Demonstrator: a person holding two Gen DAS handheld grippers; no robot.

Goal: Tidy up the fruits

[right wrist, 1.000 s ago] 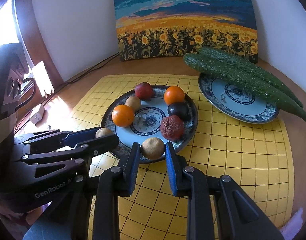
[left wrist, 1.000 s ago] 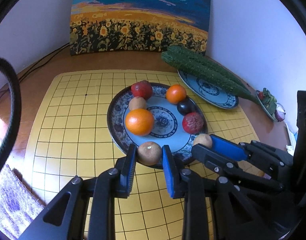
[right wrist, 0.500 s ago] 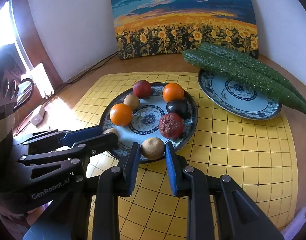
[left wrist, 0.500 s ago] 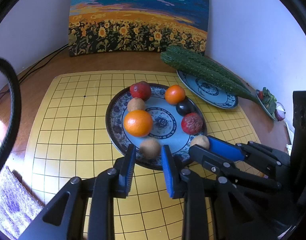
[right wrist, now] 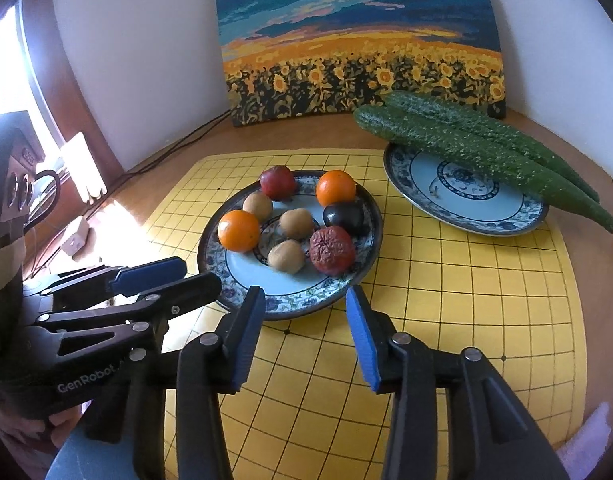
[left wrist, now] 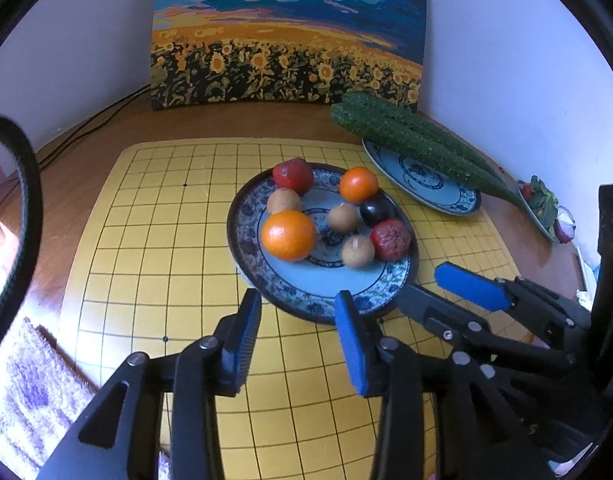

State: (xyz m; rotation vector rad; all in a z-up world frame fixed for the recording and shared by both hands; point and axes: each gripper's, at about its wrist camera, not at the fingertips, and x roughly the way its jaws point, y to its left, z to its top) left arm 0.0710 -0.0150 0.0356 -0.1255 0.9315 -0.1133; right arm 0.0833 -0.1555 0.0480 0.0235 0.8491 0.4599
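A blue patterned fruit plate (left wrist: 306, 304) (right wrist: 330, 292) holds two oranges (left wrist: 288, 235) (right wrist: 335, 188), a red fruit (left wrist: 293, 175), a wrinkled red fruit (right wrist: 332, 250), a dark plum (right wrist: 343, 216) and three brown round fruits (left wrist: 357, 251) (right wrist: 286, 256). My left gripper (left wrist: 298, 320) is open and empty just short of the plate's near rim. My right gripper (right wrist: 305, 320) is open and empty at the same rim; it also shows at the right in the left wrist view (left wrist: 438, 284).
A second patterned plate (right wrist: 466, 204) at the right carries two long green cucumbers (right wrist: 478, 148). A yellow grid mat (right wrist: 446, 280) lies under both plates. A sunflower painting (right wrist: 358, 40) leans on the back wall. A small dish of vegetables (left wrist: 542, 208) sits far right.
Both grippers opened and let go of a brown fruit each; the two fruits now lie in the middle of the plate. Both grippers drew back a little from the rim.
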